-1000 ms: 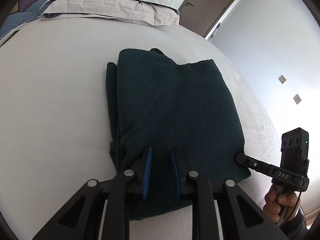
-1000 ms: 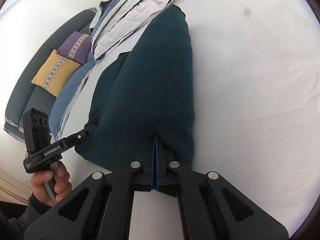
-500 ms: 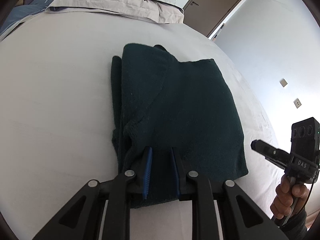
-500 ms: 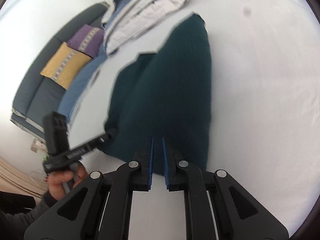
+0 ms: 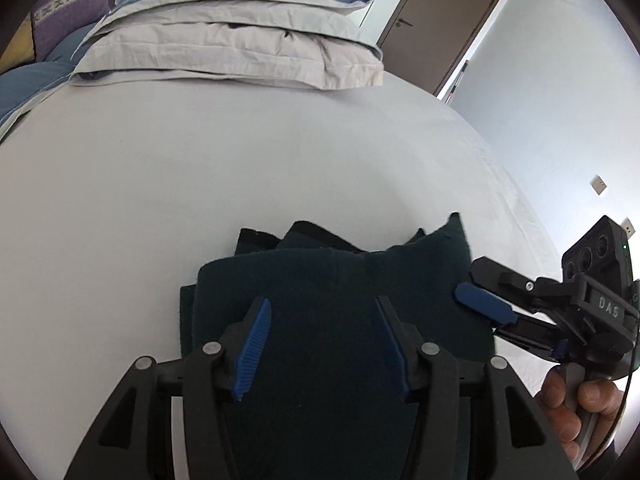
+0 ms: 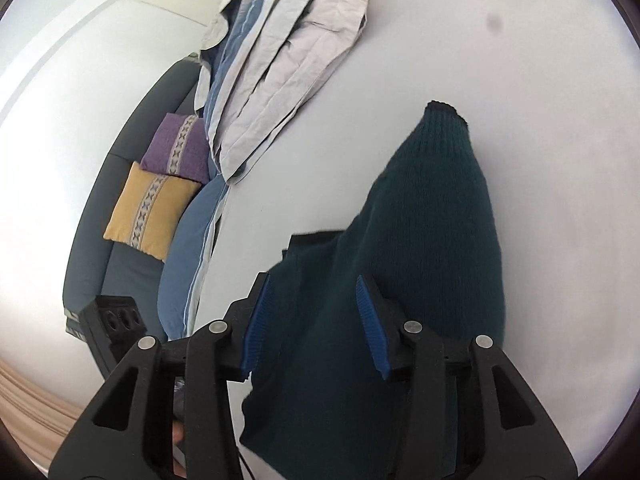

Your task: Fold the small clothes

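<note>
1. The dark green knit sweater (image 5: 340,320) lies folded on the white bed (image 5: 200,180), directly under and ahead of both pairs of fingers.
2. The left gripper (image 5: 326,340) has its 2 blue-padded fingers (image 5: 252,350) spread and opening; the sweater shows in the gap below them, but the pads do not press on it.
3. The right gripper (image 6: 316,324) likewise has its fingers (image 6: 370,326) apart and opening, over the knit without pinching it.
4. In the left wrist view the right gripper sits right of the left fingers, at the sweater's right edge, a hand (image 5: 576,408) around its handle.
5. Beyond the fingertips, at the far side of the bed, lies a stack of folded bedding (image 5: 240,36).
6. Left of the right fingers, a purple cushion (image 6: 180,148) and a yellow cushion (image 6: 152,208) rest on a grey sofa (image 6: 100,240).
</note>
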### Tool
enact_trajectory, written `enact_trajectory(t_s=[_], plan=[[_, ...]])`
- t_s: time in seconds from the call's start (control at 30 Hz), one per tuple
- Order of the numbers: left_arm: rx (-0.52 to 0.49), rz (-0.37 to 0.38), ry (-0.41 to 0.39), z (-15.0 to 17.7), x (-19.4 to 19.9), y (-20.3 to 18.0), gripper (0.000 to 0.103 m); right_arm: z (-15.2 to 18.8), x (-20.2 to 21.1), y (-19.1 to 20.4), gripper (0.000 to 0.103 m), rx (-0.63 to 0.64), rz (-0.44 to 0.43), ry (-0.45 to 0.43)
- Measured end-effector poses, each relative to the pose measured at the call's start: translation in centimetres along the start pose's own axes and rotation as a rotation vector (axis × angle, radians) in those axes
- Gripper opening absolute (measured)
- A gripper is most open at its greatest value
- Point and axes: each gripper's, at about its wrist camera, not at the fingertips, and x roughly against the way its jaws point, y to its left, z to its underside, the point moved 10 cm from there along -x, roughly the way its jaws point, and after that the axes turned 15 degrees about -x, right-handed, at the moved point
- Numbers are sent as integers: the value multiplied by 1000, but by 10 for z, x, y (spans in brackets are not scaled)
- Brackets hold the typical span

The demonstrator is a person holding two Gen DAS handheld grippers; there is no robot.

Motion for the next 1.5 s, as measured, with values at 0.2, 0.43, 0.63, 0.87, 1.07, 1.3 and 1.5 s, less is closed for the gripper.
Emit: enact_trajectory(t_s=[0.2,0.43,0.63,0.87,1.07,1.3,1.5], plan=[[-11,1,-34,22,-19,11,52,-41,-41,-30,40,-114,59,15],[26,11,-77,30,-15,16,52,-73,-71,-50,21,-92,124,-10],[59,59,-85,33,-15,18,52,-78,-61,-46,16,-24,200,-68],[54,69,-85,35,-14,18,52,16,-16,3,27,152,41,69],[31,52,-79,36,-14,16,52,72,-19,-16,27,218,16,160],[22,43,-82,36,-14,16,52,110,4,-3,32,194,-78,234],[7,31,-82,37,-14,14,52,138,-9,-41,31,182,-22,265]])
